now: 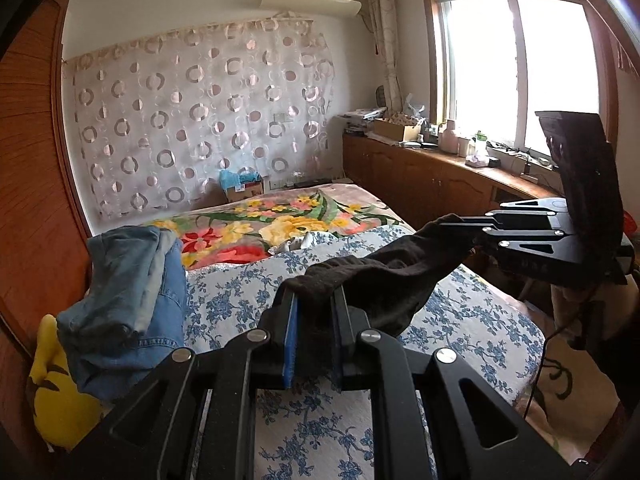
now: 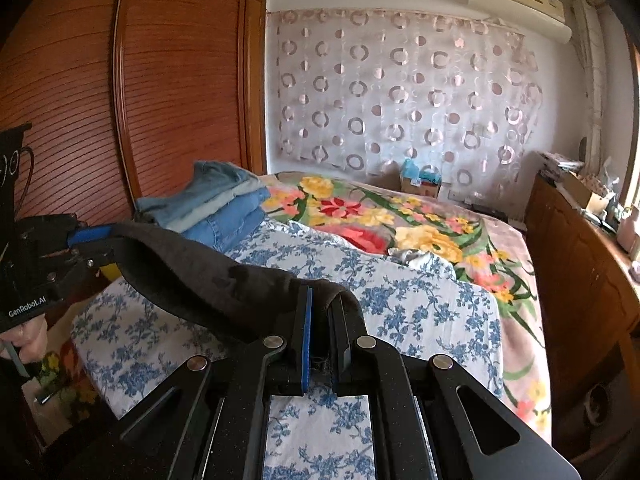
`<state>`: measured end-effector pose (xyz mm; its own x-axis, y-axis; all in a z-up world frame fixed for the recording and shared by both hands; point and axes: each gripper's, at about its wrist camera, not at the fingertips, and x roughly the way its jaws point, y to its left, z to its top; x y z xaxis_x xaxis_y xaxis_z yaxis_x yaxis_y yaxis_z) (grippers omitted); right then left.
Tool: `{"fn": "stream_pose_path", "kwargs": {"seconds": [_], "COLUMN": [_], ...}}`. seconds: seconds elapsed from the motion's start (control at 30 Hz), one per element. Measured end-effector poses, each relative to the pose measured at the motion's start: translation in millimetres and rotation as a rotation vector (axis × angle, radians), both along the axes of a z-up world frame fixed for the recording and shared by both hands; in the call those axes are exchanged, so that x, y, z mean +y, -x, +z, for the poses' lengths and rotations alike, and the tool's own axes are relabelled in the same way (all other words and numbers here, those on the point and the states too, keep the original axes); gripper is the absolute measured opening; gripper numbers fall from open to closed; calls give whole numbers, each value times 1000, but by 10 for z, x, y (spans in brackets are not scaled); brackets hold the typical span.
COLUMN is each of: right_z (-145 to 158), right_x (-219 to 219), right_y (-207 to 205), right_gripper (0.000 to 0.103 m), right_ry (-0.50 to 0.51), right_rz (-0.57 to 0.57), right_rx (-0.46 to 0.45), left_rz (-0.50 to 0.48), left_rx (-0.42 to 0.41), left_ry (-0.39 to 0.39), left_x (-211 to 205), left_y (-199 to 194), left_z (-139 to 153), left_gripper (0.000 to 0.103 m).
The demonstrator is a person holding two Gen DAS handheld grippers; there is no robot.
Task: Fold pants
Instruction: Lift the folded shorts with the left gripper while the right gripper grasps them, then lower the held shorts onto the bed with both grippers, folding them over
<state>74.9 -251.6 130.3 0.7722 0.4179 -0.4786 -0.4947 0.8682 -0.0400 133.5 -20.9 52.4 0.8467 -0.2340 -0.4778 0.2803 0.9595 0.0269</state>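
A pair of black pants point(image 1: 380, 276) hangs stretched between my two grippers, above a bed with a blue floral sheet point(image 1: 460, 312). In the left wrist view my left gripper point(image 1: 314, 294) is shut on one end of the cloth, which bunches over its blue pads. My right gripper point(image 1: 476, 232) pinches the other end at the right. From the right wrist camera, that right gripper point(image 2: 324, 298) is shut on the black pants point(image 2: 208, 276), which sag leftward to the left gripper point(image 2: 102, 244). The lower part of the pants drops behind the fingers.
A pile of folded blue jeans point(image 1: 132, 280) point(image 2: 216, 208) lies at the bed's left side beside a wooden wardrobe point(image 2: 180, 80). A yellow cushion point(image 1: 52, 392) sits below it. A bright flowered blanket point(image 2: 420, 228) covers the far half. Low wooden cabinets point(image 1: 420, 176) line the window side.
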Motion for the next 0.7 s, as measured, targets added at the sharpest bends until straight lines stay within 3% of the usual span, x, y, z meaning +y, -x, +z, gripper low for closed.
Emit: {"fn": "stream_pose_path", "kwargs": {"seconds": [0.37, 0.7], "right_z": [-255, -436], "right_x": [7, -93], "right_y": [207, 507], "right_gripper": [6, 7], "right_ry": [24, 0], "right_rz": [49, 66], "right_rx": [61, 127], "left_rz": [-33, -48], "left_rx": [62, 104], "left_ry": [55, 55], "left_x": [-2, -34], "left_y": [391, 701], "left_z": [-291, -510], "left_gripper": [15, 15]}}
